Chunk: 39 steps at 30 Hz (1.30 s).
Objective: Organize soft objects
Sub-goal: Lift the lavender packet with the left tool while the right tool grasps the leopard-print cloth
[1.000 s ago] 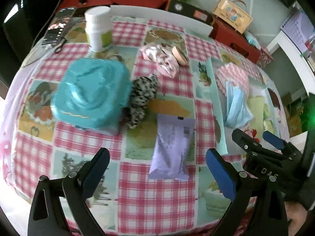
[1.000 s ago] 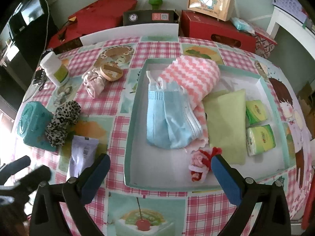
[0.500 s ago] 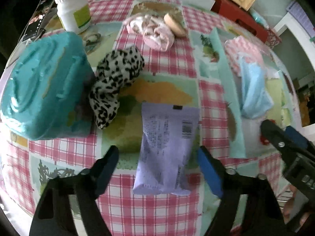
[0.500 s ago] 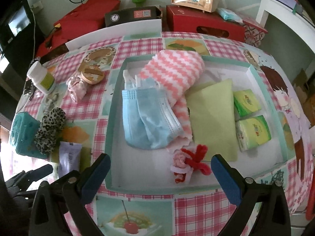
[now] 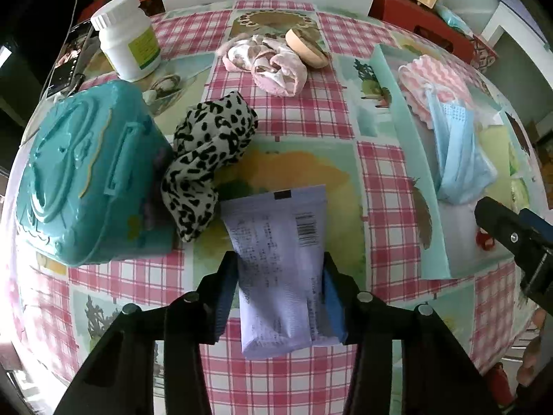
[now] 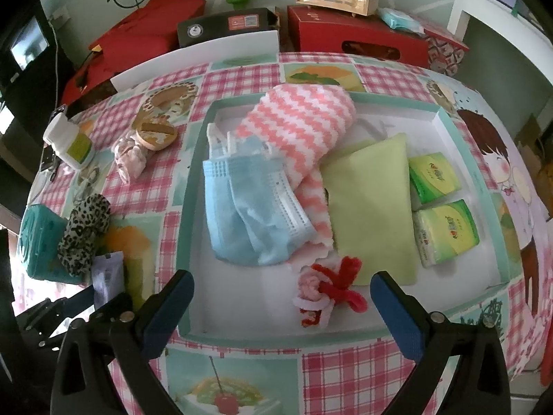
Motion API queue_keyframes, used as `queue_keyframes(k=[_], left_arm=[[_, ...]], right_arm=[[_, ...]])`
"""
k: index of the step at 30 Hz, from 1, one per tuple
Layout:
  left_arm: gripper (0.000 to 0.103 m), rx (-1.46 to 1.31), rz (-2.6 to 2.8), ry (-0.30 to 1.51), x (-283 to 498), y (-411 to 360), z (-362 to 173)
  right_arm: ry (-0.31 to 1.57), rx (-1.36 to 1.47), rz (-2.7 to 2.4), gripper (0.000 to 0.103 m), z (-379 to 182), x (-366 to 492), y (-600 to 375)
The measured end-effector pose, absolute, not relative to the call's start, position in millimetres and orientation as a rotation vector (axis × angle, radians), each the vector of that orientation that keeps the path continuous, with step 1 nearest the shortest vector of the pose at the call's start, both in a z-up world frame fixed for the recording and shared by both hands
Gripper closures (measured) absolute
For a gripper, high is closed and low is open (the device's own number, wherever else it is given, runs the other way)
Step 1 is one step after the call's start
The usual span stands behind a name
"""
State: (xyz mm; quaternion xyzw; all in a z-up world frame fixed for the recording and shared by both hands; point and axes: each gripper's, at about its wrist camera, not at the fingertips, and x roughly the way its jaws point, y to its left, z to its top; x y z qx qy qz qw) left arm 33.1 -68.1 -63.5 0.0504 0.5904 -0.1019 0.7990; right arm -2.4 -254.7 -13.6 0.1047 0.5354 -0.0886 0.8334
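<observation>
My left gripper [image 5: 280,287] is shut on a lilac tissue pack [image 5: 280,263] that lies on the checked tablecloth. A leopard-print scrunchie [image 5: 207,159] lies just beyond it, and a pink patterned cloth [image 5: 269,65] lies farther back. My right gripper [image 6: 281,307] is open and empty above the near edge of the white tray [image 6: 352,332]. In the tray lie blue face masks [image 6: 249,214], a pink zigzag cloth [image 6: 304,121], a green cloth [image 6: 369,207], two green tissue packs [image 6: 446,231] and a red-and-white yarn piece [image 6: 328,290].
A teal box [image 5: 79,176] stands left of the scrunchie. A white bottle [image 5: 128,34] and a round wooden disc [image 5: 307,48] stand at the back. Red boxes [image 6: 356,34] sit behind the table. The tray wall [image 5: 408,159] rises right of the tissue pack.
My left gripper has moved forward and down and closed its fingers on the lilac tissue pack. My right gripper has drifted slightly and stays open.
</observation>
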Motion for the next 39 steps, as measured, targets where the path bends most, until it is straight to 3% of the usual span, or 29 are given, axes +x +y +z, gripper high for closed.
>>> queue_keyframes(k=[15, 29, 39], left_arm=[[0.060, 0.064, -0.323, 1.201, 22.6, -65.5, -9.8], [0.060, -0.018, -0.278, 1.105, 94.0, -35.4, 47.2], [0.060, -0.035, -0.209, 1.110, 139.1, -8.8, 43.7]], right_arm=[[1.123, 0.231, -0.197, 0.000, -12.1, -0.6, -262.8], [0.992, 0.273, -0.138, 0.000, 10.1, 12.6, -267.2], [0.960, 0.415, 0.155, 0.000, 19.9, 41.9, -230.4]])
